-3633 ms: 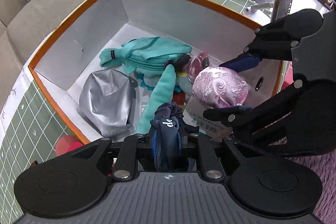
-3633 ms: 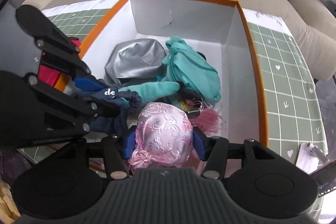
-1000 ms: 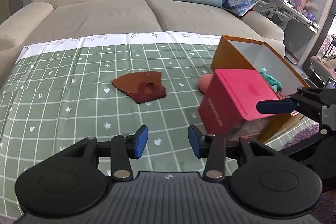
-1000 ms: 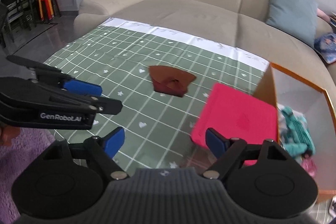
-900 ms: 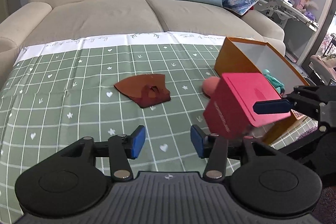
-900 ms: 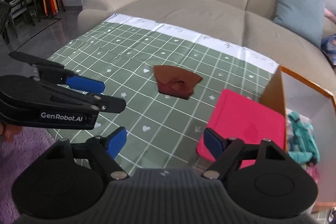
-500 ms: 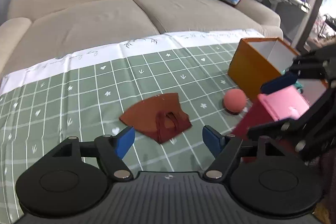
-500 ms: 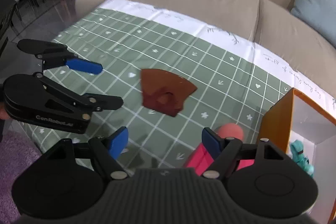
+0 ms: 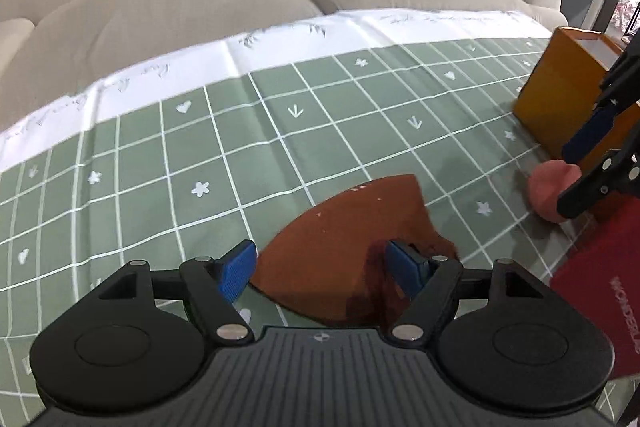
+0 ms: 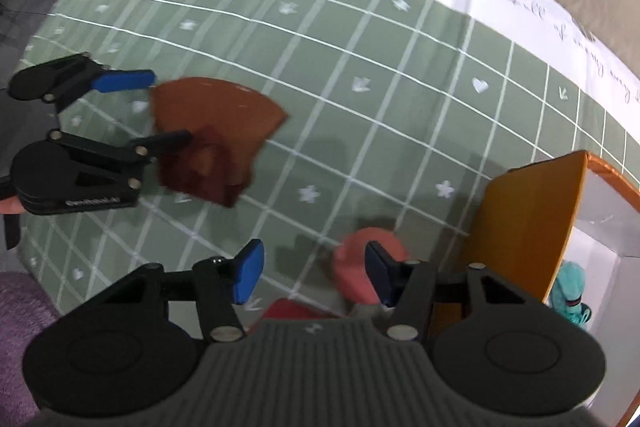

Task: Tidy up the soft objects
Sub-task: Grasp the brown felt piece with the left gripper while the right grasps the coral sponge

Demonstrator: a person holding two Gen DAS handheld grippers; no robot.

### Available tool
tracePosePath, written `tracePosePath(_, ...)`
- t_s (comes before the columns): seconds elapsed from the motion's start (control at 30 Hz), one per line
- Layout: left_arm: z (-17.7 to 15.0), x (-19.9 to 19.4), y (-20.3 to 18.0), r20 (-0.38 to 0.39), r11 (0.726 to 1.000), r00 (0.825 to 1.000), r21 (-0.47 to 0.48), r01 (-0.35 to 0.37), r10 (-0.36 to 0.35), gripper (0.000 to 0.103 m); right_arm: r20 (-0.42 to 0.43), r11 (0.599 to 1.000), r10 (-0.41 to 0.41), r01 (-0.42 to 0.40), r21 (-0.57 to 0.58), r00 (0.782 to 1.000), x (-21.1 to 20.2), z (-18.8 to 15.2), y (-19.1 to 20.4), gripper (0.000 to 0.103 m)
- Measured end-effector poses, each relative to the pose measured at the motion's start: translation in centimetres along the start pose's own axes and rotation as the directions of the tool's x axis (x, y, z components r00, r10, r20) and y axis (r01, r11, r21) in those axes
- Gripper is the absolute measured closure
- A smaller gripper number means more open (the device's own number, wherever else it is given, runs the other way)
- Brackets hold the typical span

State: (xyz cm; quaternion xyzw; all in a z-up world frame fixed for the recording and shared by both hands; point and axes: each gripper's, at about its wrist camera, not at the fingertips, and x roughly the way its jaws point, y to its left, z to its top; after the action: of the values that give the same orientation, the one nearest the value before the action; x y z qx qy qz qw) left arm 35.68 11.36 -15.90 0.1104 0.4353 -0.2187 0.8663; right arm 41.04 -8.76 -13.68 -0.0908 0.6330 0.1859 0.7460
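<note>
A brown cloth piece (image 9: 344,227) lies flat on the green checked tablecloth (image 9: 280,131). My left gripper (image 9: 322,267) hangs just over its near edge, jaws wide open, nothing pinched. The right wrist view shows the same cloth (image 10: 224,115) with the left gripper (image 10: 156,109) straddling its left end. A pink ball (image 10: 352,263) rests by the orange box (image 10: 528,223). My right gripper (image 10: 314,271) is above it and its jaws are closing. The ball sits inside the gap against the right finger, and the pads are not pressing on it.
The orange box (image 9: 556,107) holds a teal plush (image 10: 568,287). A red box (image 9: 600,291) stands on the table next to the ball (image 9: 544,193). A beige sofa (image 9: 160,7) runs behind the table, and a purple rug (image 10: 20,307) lies below its near edge.
Both grippers left the orange box empty after holding a navy sock and a pink pouch. The left widened and dropped onto the brown cloth. The right tipped down over the pink ball and narrowed.
</note>
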Motion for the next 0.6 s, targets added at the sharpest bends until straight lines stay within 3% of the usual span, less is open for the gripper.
tracePosePath(0.27,0.3,1.5,0.0,-0.026,0.998,1.000,0.066,0.013,-0.011,0.014,-0.057,0.983,-0.152,0.145,-0.108,0.987,2.0,1.0,0.1,0.046)
tracePosePath(0.37,0.3,1.7,0.0,-0.037,0.999,0.999,0.049,0.023,-0.021,0.014,-0.076,0.968,-0.206,0.192,-0.161,0.976,2.6,1.0,0.2,0.045)
tracePosePath(0.6,0.2,1.5,-1.4,-0.041,0.998,0.999,0.062,0.032,-0.029,0.033,-0.096,0.937,-0.287,0.259,-0.236,0.953,4.0,0.8,0.1,0.047)
